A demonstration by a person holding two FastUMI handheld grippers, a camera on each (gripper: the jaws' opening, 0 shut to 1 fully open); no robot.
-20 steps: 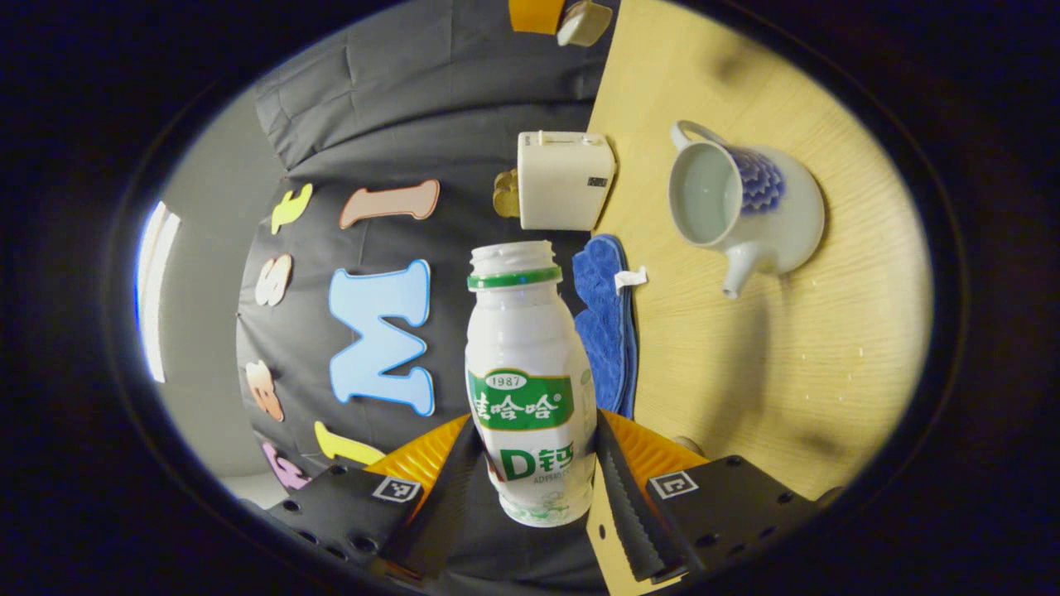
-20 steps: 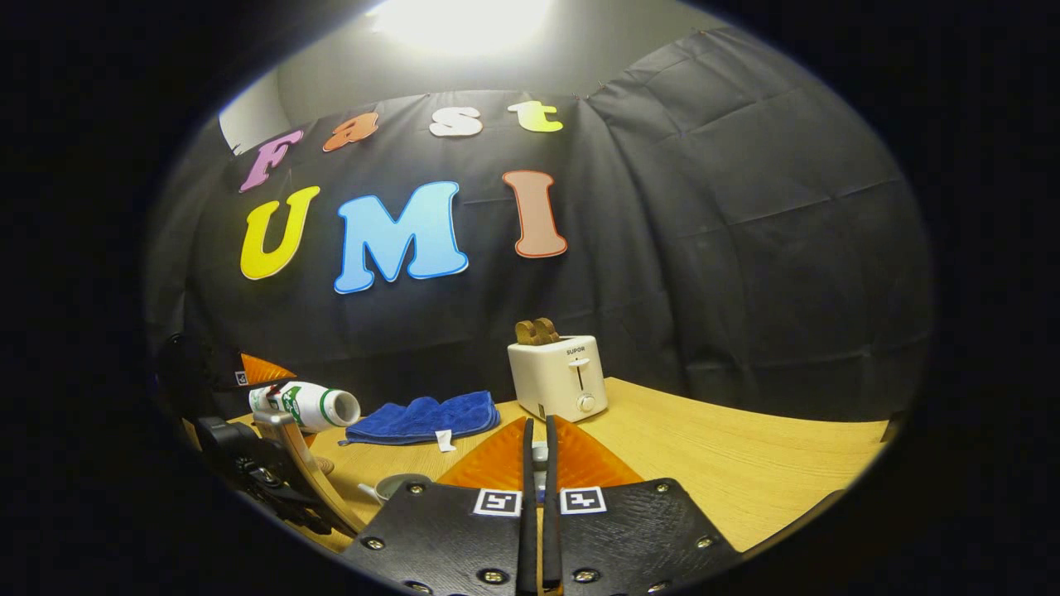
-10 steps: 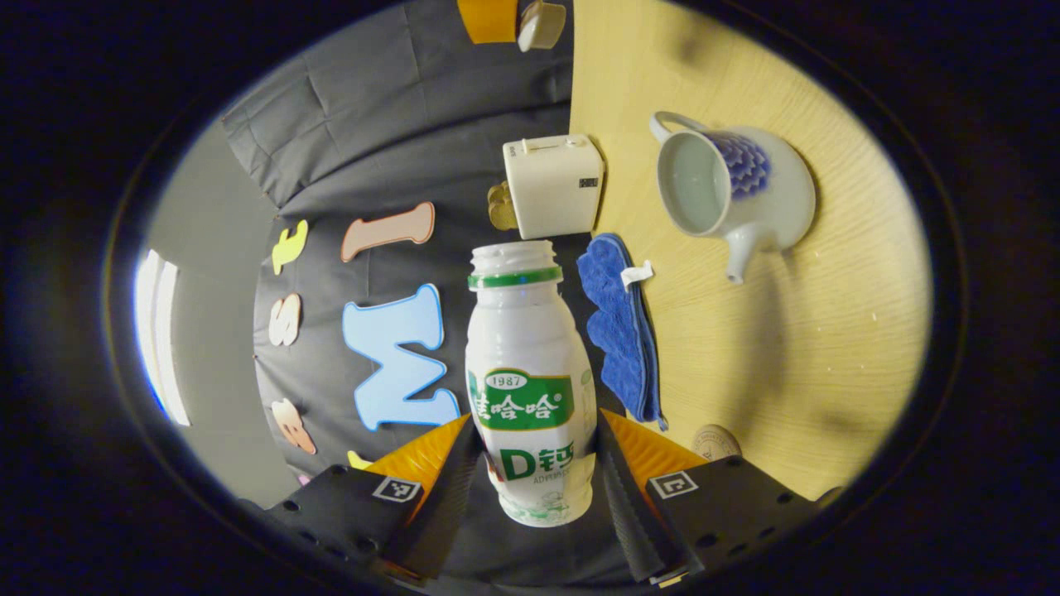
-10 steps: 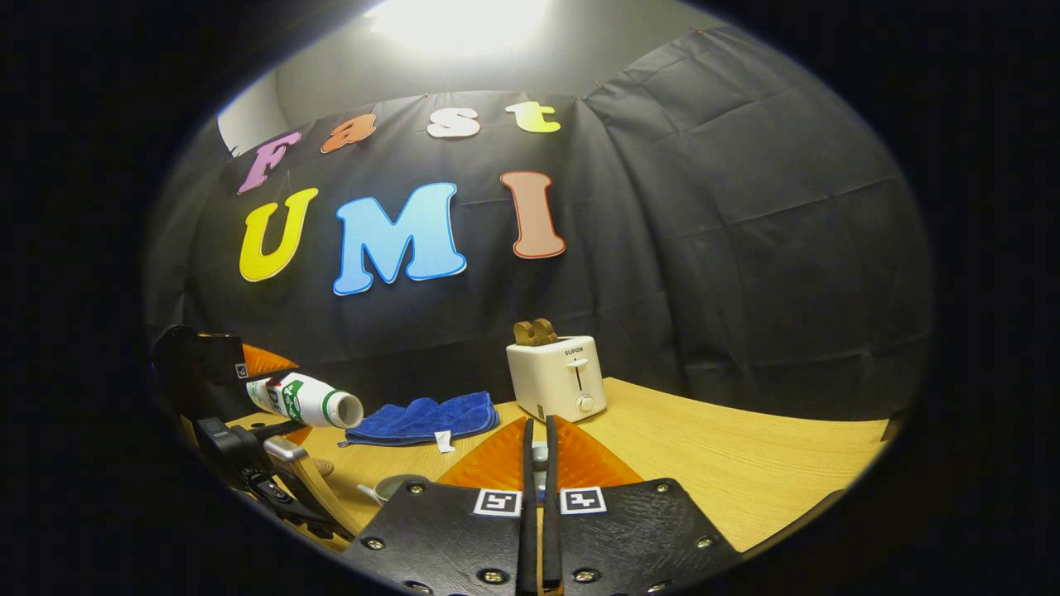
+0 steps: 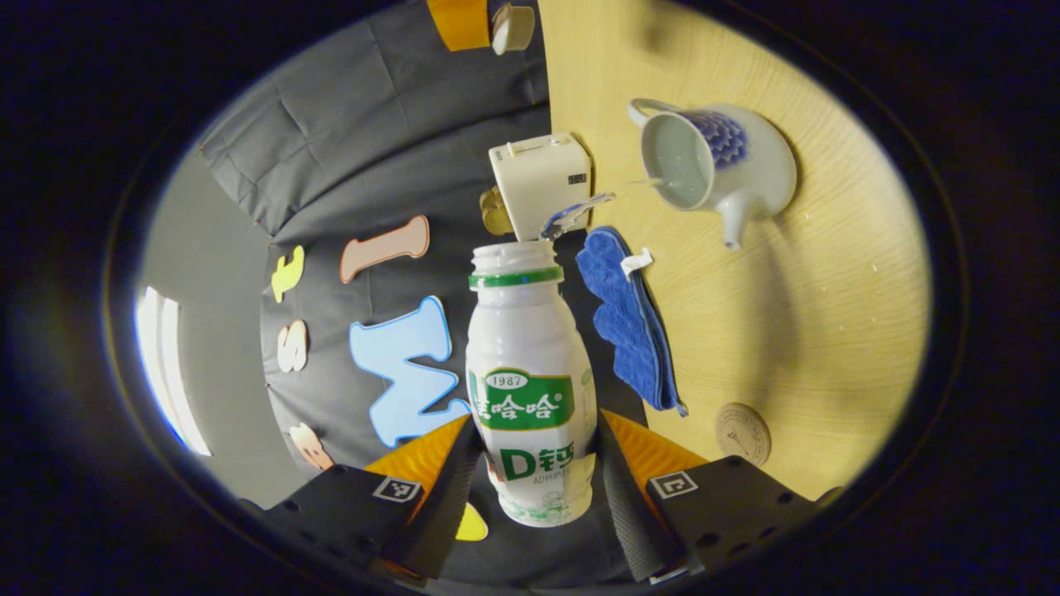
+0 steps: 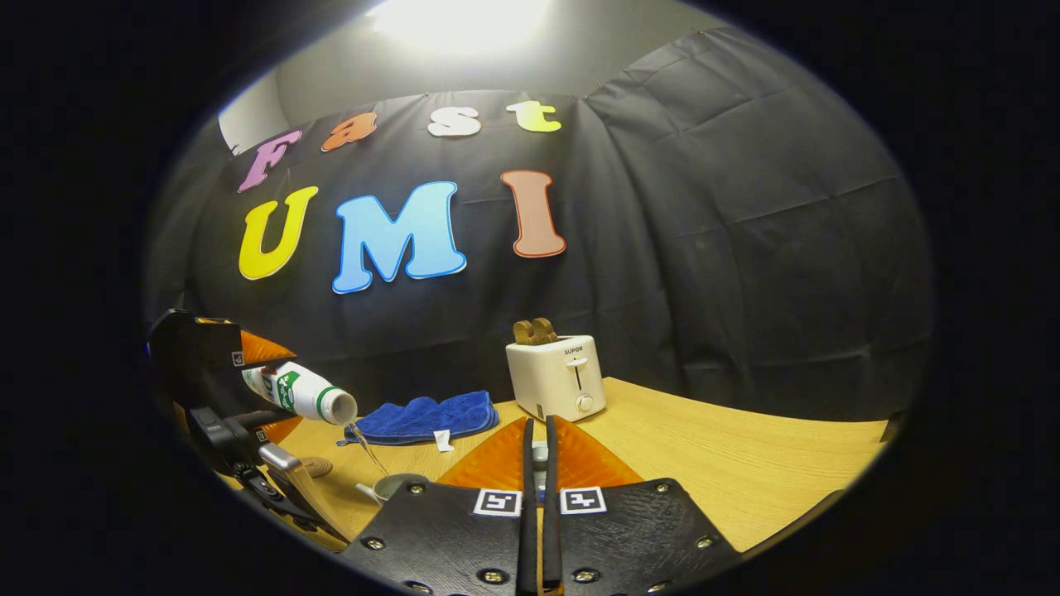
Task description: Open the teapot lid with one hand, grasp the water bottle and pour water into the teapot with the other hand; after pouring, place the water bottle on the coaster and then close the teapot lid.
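In the left gripper view my left gripper is shut on a white water bottle with a green label, tilted well over. A thin stream of water runs from its open mouth into the open white-and-blue teapot on the wooden table. A round coaster lies near the gripper. In the right gripper view my right gripper is held above the table, shut on the small white teapot lid. That view also shows the tilted bottle, the water stream and the teapot rim at lower left.
A white toaster with bread in it stands at the back of the table by the black cloth wall. A folded blue cloth lies to its left, behind the teapot. The coaster lies left of the teapot.
My left gripper has tipped the bottle further down, and water now flows from its mouth into the teapot. The right gripper has held still with the lid.
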